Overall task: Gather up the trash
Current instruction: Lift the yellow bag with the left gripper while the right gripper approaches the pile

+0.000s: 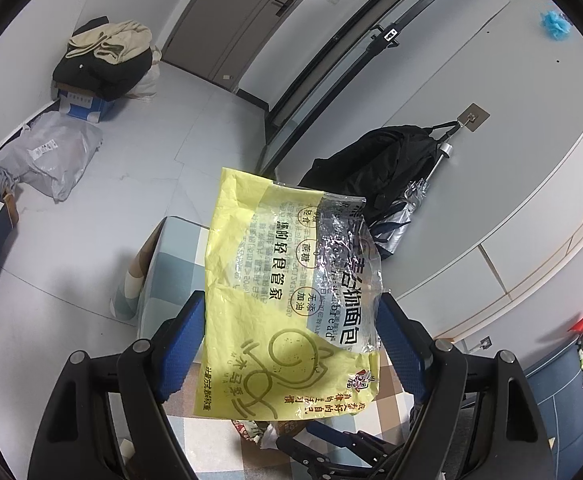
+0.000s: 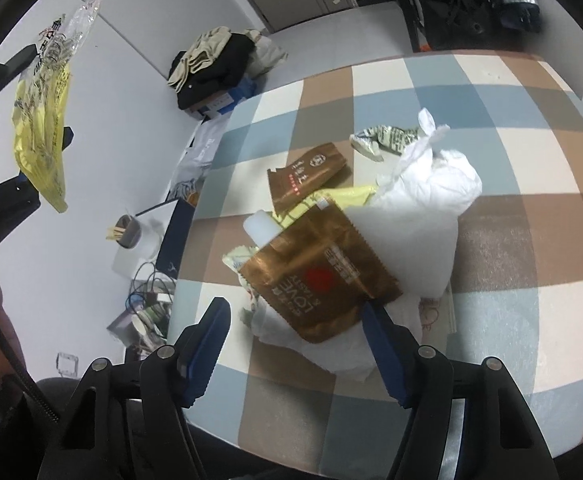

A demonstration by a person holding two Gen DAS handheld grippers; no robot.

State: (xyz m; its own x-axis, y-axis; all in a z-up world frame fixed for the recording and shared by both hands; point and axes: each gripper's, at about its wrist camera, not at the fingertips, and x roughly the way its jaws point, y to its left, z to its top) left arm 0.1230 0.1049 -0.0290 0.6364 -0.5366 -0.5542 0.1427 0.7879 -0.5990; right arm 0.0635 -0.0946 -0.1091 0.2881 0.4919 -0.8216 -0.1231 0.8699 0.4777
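Observation:
My left gripper [image 1: 291,332] holds a yellow bread bag [image 1: 283,280] up in the air between its blue fingers; the bag also shows at the far left of the right wrist view [image 2: 43,128]. My right gripper [image 2: 295,320] is open over the checked table [image 2: 491,320], its fingers either side of a gold "LOVE" pouch [image 2: 319,276]. The pouch lies on a white plastic bag [image 2: 423,216]. A brown packet [image 2: 311,176], a yellow wrapper [image 2: 339,198] and a crumpled printed wrapper [image 2: 383,140] lie beyond it.
A pile of clothes on boxes [image 2: 219,64] sits on the floor by the wall. A cup with sticks [image 2: 127,232] and cables [image 2: 147,292] lie left of the table. A black bag [image 1: 383,160] hangs on the cabinet.

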